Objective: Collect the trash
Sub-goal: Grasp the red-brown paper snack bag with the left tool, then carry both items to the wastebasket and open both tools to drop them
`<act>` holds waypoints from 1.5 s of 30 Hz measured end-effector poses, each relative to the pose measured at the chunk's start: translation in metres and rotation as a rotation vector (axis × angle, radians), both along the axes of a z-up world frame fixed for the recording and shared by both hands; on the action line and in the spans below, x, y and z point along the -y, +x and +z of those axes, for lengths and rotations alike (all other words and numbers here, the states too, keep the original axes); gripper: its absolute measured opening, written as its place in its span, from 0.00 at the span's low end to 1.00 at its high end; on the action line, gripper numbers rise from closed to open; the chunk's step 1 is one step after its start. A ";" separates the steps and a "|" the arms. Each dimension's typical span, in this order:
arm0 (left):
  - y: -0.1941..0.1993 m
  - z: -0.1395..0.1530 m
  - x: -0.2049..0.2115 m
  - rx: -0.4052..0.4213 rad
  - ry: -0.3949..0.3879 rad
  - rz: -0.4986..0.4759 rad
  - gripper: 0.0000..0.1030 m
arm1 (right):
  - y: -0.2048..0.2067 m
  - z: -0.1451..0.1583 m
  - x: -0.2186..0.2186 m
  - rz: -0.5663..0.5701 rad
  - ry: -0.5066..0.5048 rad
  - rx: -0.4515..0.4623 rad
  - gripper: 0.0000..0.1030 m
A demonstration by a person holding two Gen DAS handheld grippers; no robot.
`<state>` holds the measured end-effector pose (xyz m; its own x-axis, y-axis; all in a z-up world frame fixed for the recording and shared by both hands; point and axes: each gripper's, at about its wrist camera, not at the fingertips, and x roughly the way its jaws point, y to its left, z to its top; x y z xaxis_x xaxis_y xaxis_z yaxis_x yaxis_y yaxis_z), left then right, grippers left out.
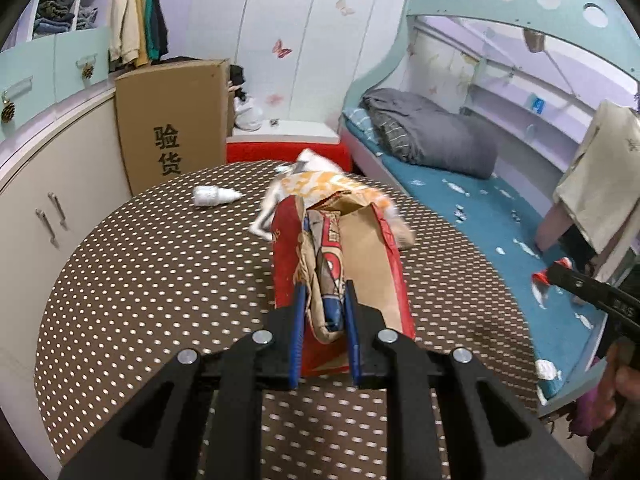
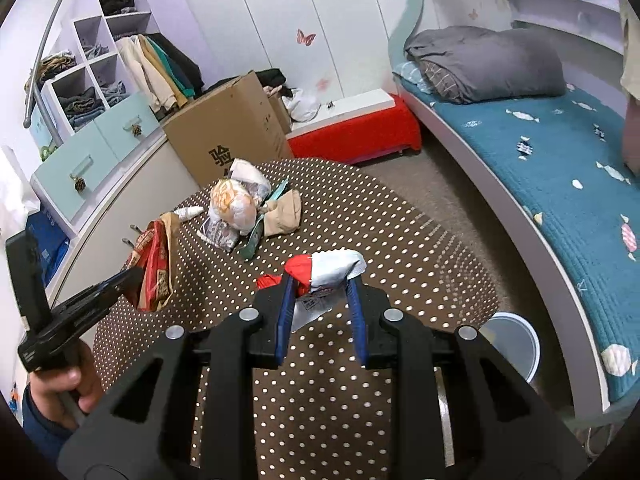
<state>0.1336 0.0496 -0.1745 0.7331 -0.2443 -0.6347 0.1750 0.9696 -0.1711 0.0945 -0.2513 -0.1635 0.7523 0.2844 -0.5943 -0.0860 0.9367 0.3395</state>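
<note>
Both grippers angled downward above the round brown polka-dot table [image 2: 400, 240]. The left gripper [image 1: 325, 292] was clamped on a crumpled red-and-tan paper bag [image 1: 340, 264], lifted off the cloth. The right gripper [image 2: 322, 284] pinched a crinkled red-and-silver foil wrapper [image 2: 328, 268], its lower end hidden behind the fingers.

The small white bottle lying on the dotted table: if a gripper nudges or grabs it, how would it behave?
The small white bottle lies on its side on the dotted table, so a nudge would probably roll it. It looks like light plastic, likely easy to lift. Its smooth, round body and tapered tip may slip between the pads unless gripped across the middle.
</note>
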 end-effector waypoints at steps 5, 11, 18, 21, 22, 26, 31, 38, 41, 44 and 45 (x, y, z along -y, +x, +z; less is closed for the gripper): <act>-0.009 0.016 0.023 0.031 -0.015 -0.059 0.17 | -0.013 0.015 0.022 -0.039 0.001 0.040 0.24; -0.014 0.039 0.066 0.071 -0.040 -0.163 0.17 | -0.030 0.027 0.066 -0.135 0.000 0.078 0.24; -0.011 0.056 0.134 0.091 -0.078 -0.304 0.17 | -0.048 0.026 0.132 -0.288 -0.005 0.077 0.24; -0.010 0.054 0.159 0.085 -0.088 -0.351 0.17 | -0.051 0.017 0.160 -0.351 0.003 0.053 0.24; -0.009 0.053 0.170 0.079 -0.091 -0.370 0.17 | -0.052 0.013 0.169 -0.371 0.000 0.043 0.24; -0.005 0.044 0.213 0.050 -0.091 -0.439 0.17 | -0.051 -0.005 0.194 -0.424 0.002 0.002 0.24; 0.005 0.020 0.273 -0.021 -0.058 -0.520 0.17 | -0.044 -0.043 0.231 -0.499 0.035 -0.093 0.24; 0.034 -0.042 0.340 -0.220 -0.015 -0.572 0.17 | -0.029 -0.095 0.261 -0.536 0.096 -0.198 0.24; 0.046 -0.069 0.364 -0.293 0.015 -0.577 0.17 | -0.024 -0.118 0.271 -0.559 0.141 -0.239 0.24; 0.056 -0.094 0.383 -0.341 0.063 -0.578 0.17 | -0.017 -0.142 0.281 -0.573 0.182 -0.280 0.24; 0.059 -0.099 0.386 -0.354 0.069 -0.580 0.17 | -0.014 -0.149 0.284 -0.574 0.193 -0.293 0.24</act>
